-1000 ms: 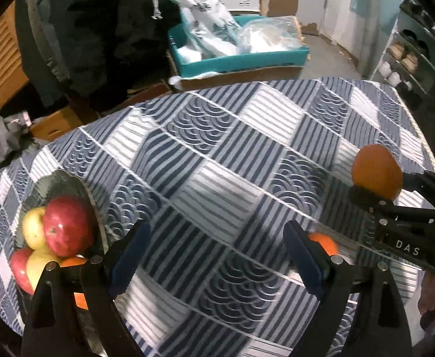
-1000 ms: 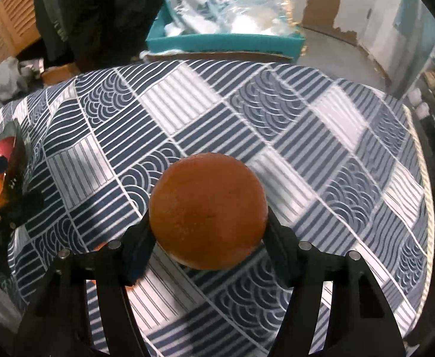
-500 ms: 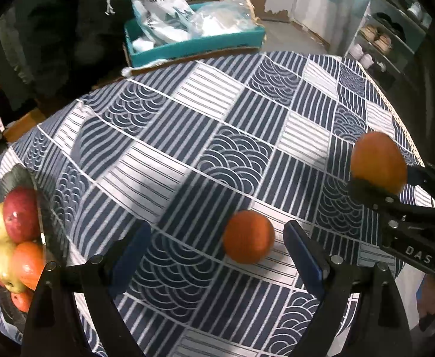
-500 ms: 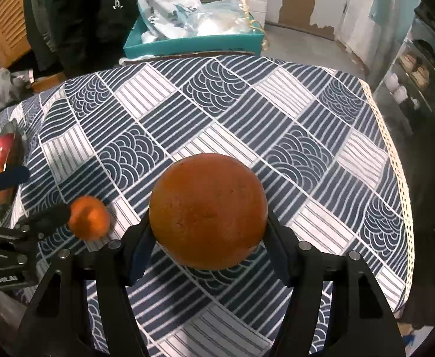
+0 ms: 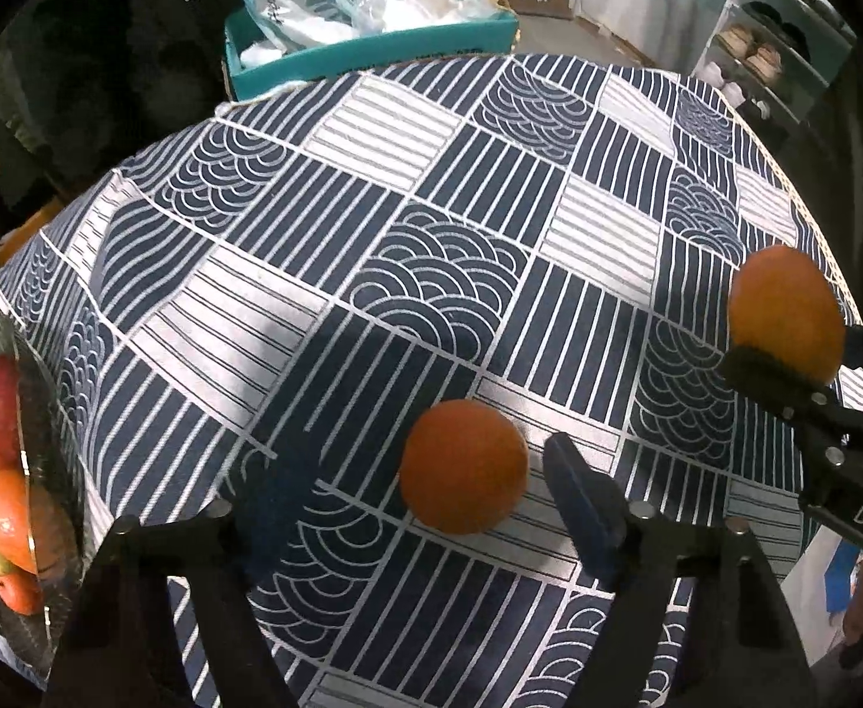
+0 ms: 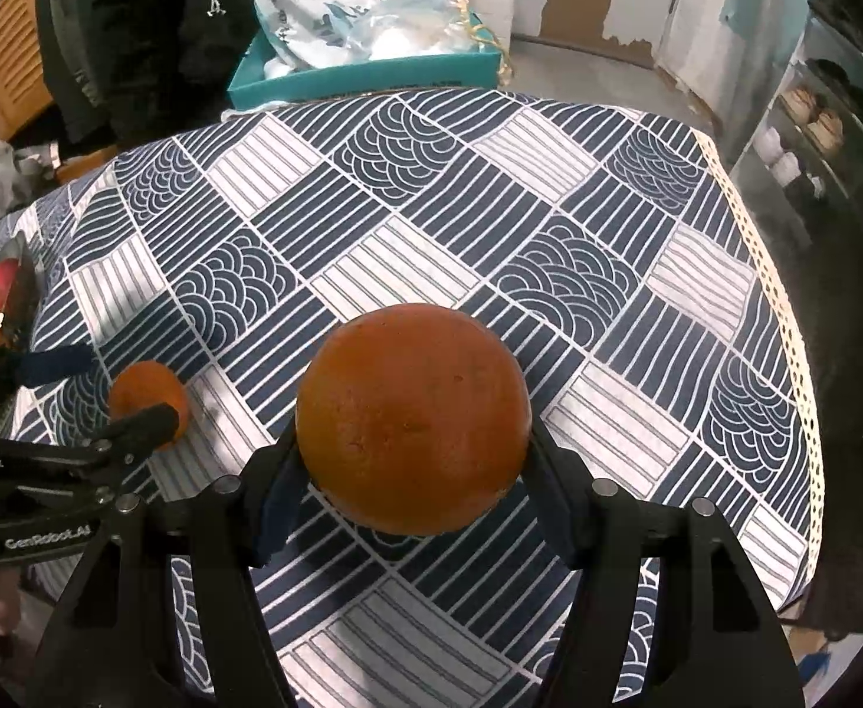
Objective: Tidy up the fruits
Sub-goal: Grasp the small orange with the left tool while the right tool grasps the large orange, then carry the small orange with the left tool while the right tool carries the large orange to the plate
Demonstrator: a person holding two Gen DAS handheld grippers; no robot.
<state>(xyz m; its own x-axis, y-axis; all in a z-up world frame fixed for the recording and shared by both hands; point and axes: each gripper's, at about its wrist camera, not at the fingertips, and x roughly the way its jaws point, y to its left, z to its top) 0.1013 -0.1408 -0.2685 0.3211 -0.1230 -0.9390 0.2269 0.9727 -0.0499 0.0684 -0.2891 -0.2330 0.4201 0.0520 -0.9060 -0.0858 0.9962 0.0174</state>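
A small orange (image 5: pixel 463 466) lies on the blue-and-white patterned tablecloth (image 5: pixel 372 248). My left gripper (image 5: pixel 425 495) straddles it, pointing steeply down. Its jaws are closing, with a gap still on both sides of the fruit. In the right wrist view the same left gripper (image 6: pixel 95 395) shows at the left edge around that small orange (image 6: pixel 148 392). My right gripper (image 6: pixel 413 472) is shut on a large orange (image 6: pixel 413 419), held above the cloth; that large orange (image 5: pixel 785 312) also appears at the right of the left wrist view. A dark glass bowl (image 5: pixel 56 425) of apples and oranges sits far left.
A teal box (image 5: pixel 372 41) of white plastic bags stands behind the table. Dark clothing hangs at the back left. A shelf with shoes (image 5: pixel 755 53) is at the right. The table's lace-trimmed right edge (image 6: pixel 785 324) is close to the right gripper.
My left gripper has travelled right and down from the bowl, so the small orange now sits between its jaws, which have narrowed. The right gripper drifted right with the large orange.
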